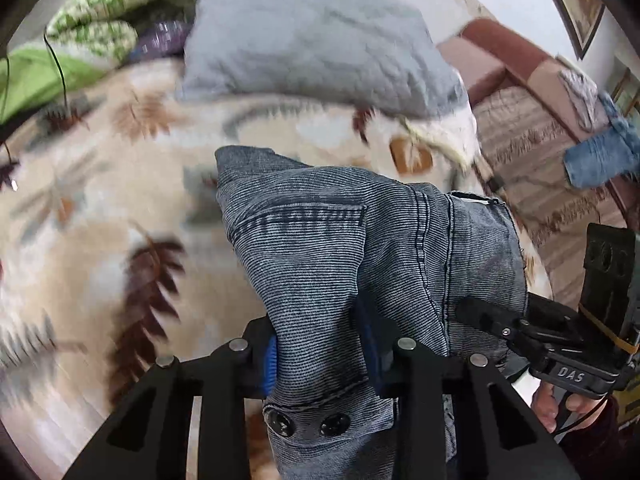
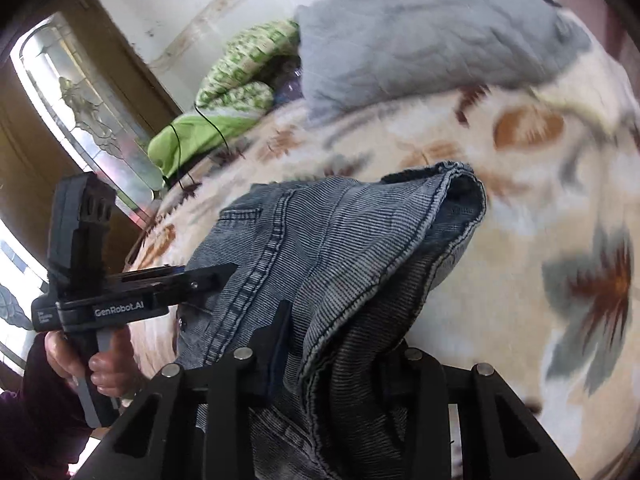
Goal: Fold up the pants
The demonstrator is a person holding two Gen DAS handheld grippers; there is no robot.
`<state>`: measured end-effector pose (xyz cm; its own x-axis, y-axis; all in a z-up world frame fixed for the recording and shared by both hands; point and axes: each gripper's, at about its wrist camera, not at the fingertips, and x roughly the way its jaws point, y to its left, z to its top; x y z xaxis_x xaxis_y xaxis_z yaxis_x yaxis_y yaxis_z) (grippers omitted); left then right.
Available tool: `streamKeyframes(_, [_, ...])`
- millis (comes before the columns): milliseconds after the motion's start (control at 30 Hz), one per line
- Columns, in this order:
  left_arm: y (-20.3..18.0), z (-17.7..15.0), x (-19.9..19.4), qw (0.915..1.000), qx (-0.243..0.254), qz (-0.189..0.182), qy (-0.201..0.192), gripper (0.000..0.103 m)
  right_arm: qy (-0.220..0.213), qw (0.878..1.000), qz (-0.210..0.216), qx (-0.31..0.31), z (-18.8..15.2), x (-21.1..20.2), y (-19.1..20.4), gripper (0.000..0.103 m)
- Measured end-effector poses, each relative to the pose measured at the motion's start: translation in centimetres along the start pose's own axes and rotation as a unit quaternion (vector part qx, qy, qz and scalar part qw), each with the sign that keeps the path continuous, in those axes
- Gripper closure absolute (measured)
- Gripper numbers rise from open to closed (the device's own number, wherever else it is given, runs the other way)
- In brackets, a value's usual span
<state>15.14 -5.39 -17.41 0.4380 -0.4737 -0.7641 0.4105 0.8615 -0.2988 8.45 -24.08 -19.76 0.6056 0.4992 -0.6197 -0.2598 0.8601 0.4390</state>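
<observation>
**Grey denim pants lifted by the waistband over the bed**

The pants (image 1: 360,248) hang bunched above the floral bed cover (image 1: 120,200), waistband snaps nearest the left camera. The left hand-held gripper (image 1: 320,356) pinches the waistband, blue pads pressed into the cloth; at 3 o'clock in that view, the right hand-held gripper (image 2: 332,364) pinches a thick gathered fold of the same garment. A grey pillow (image 1: 312,36) lies at 12 o'clock. Likely risks: the bulky right-hand fold could slip from its pinch, or uneven lifting could twist the legs and spoil the fold line.
</observation>
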Motion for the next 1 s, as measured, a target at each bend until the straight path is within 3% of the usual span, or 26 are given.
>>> streamKeyframes(167, [2.3,3.4,1.5,0.9990,-0.016,0.040,-0.013,0.067,-0.024,0.999,0.021,0.012,4.5,2.8,-0.6,0.066])
streamKeyframes(267, [4.7,3.5,5.6,0.9949,-0.031,0.094,0.019,0.064,0.011,0.999,0.014,0.044,5.5,7.5,-2.8,0.062])
streamKeyframes(333, [5.6,2.9,7.4,0.9912,-0.031,0.123,0.039,0.056,0.044,0.996,-0.016,0.078,5.3,10.3,-4.6,0.045])
streamKeyframes(400, [5.9,2.3,6.9,0.9902,-0.038,0.131,0.029,0.043,0.053,0.993,-0.026,0.100,4.7,11.5,-5.8,0.035])
streamKeyframes(533, [5.4,1.8,3.0,0.9868,-0.033,0.158,-0.005,0.036,0.019,0.996,-0.048,0.078,4.5,8.3,-4.2,0.035])
streamKeyframes(633, [3.6,0.9,-1.2,0.9820,-0.021,0.182,-0.048,0.023,-0.023,0.997,-0.060,0.042,4.1,3.9,-2.0,0.035])
streamKeyframes(767, [0.7,-0.8,-6.7,0.9701,0.013,0.218,-0.105,0.019,-0.065,0.996,-0.057,-0.005,2.5,-2.3,1.8,0.035])
streamKeyframes(1000, [-3.6,-3.7,-14.9,0.9535,0.032,0.254,-0.158,0.018,-0.119,0.990,-0.049,-0.052,-0.7,-10.5,7.9,0.034])
